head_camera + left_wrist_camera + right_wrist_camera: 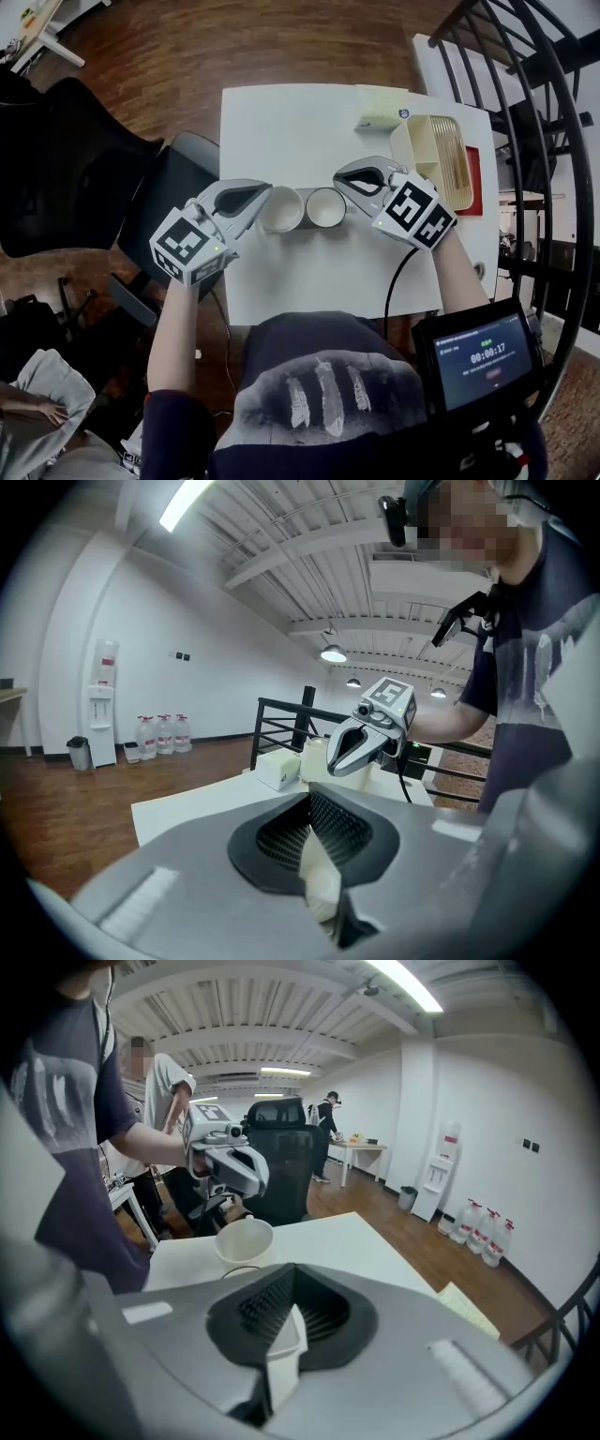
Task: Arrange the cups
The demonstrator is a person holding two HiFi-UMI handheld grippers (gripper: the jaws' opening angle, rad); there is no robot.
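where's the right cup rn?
Head view, middle of the white table: the right cup is close beside the left cup, on its right, with its rim pinched in the right tongs.

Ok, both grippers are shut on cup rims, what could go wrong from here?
The left gripper and right gripper each pinch only a rim edge, so the left cup or right cup may tilt or slip if lifted. The cups sit close together; moving one could knock the other.
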